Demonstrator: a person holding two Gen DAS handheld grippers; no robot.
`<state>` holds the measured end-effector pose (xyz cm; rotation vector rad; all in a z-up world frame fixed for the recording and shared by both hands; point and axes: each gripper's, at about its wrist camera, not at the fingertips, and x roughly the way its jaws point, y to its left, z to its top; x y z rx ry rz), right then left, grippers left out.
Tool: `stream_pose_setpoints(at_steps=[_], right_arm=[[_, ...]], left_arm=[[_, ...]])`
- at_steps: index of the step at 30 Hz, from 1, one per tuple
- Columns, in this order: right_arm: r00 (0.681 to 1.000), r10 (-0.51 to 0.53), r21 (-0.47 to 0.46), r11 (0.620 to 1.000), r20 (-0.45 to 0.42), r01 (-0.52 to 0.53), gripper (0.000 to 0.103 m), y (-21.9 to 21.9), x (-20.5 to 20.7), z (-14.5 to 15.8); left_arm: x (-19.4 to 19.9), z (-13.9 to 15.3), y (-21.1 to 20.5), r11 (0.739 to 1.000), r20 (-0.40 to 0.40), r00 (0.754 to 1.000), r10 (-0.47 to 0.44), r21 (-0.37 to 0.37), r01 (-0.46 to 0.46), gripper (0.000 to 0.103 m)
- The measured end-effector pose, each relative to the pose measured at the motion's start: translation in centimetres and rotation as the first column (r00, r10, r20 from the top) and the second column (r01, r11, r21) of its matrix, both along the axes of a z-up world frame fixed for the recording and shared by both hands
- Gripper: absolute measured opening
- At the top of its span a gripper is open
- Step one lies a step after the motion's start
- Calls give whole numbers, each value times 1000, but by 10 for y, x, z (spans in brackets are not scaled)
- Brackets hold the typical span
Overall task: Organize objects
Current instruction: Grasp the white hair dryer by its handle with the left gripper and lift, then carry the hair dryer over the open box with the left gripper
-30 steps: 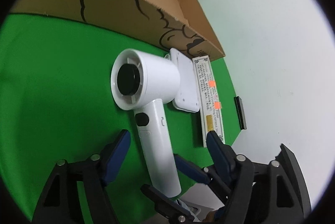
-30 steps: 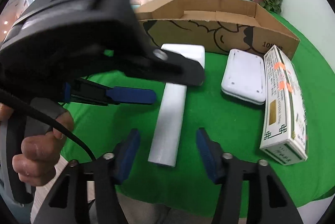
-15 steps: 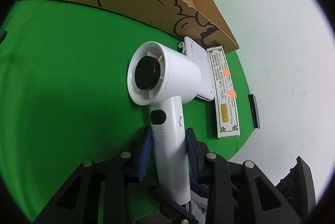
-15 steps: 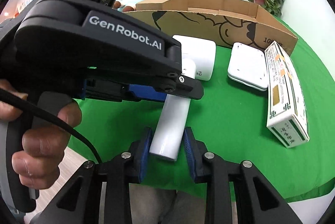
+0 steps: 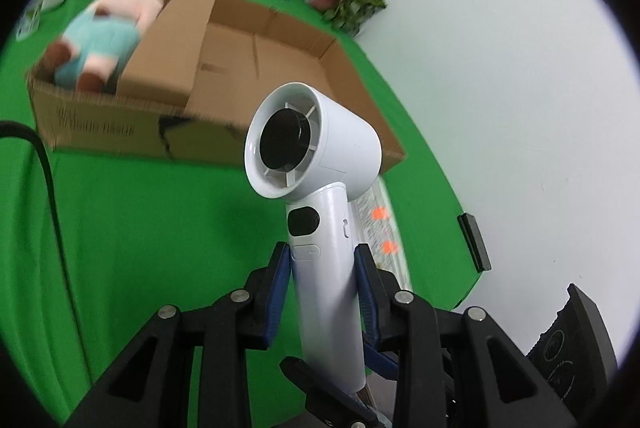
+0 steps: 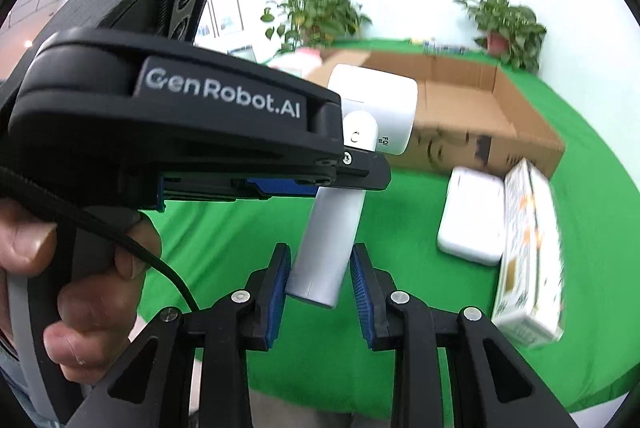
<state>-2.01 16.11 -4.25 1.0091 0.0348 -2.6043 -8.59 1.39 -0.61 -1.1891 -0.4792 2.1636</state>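
A white hair dryer [image 5: 316, 164] is held off the green table, both grippers shut on its handle. My left gripper [image 5: 322, 264] grips the handle just below the black button. My right gripper [image 6: 318, 268] grips the handle's lower end [image 6: 320, 260]. The dryer's head [image 6: 376, 108] shows in front of an open cardboard box [image 5: 224, 76] that stands at the back. In the right wrist view the left gripper's black body [image 6: 168, 132] and the hand holding it fill the left side.
A plush toy [image 5: 108, 40] lies in the box's left end. A white flat case [image 6: 472, 216] and a long printed carton [image 6: 528, 252] lie on the green cloth [image 5: 140, 220] right of the dryer. Potted plants [image 6: 316, 16] stand behind the box. A black strip [image 5: 474, 242] sits at the table edge.
The dryer has been lifted off the table in both grippers and raised toward the box. The box interior and the plush toy have come into view.
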Motion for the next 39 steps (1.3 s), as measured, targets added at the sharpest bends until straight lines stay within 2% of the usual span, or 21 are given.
stream_pose_setpoints(at_steps=[6, 11, 15, 19, 23, 28, 34, 39], right_arm=[[998, -19, -30, 999, -67, 17, 29, 5, -28, 39], [993, -3, -19, 1000, -116, 1, 29, 4, -58, 69], [991, -2, -22, 1000, -131, -1, 29, 2, -80, 91], [993, -6, -33, 999, -114, 2, 29, 1, -109, 102], [997, -12, -58, 998, -76, 8, 29, -3, -135, 103], [1000, -17, -89, 996, -10, 16, 29, -10, -171, 94], [997, -14, -98, 995, 81, 22, 29, -14, -210, 66], [985, 11, -136, 991, 171, 12, 29, -16, -242, 38]], left_arm=[[-24, 43, 8, 1000, -112, 994, -13, -17, 11, 31], [-48, 69, 13, 1000, -170, 985, -7, -21, 3, 31], [-74, 85, 7, 1000, -187, 982, -7, -12, 4, 31], [-97, 88, 7, 1000, -172, 985, -10, -16, 7, 31], [-126, 83, 7, 1000, -138, 990, -3, -18, 0, 31], [-160, 61, 5, 1000, -73, 997, 4, -29, -6, 31], [-192, 25, 7, 999, 19, 1000, 8, -50, -7, 31], [-211, -1, 7, 995, 83, 996, 42, -99, -34, 31]])
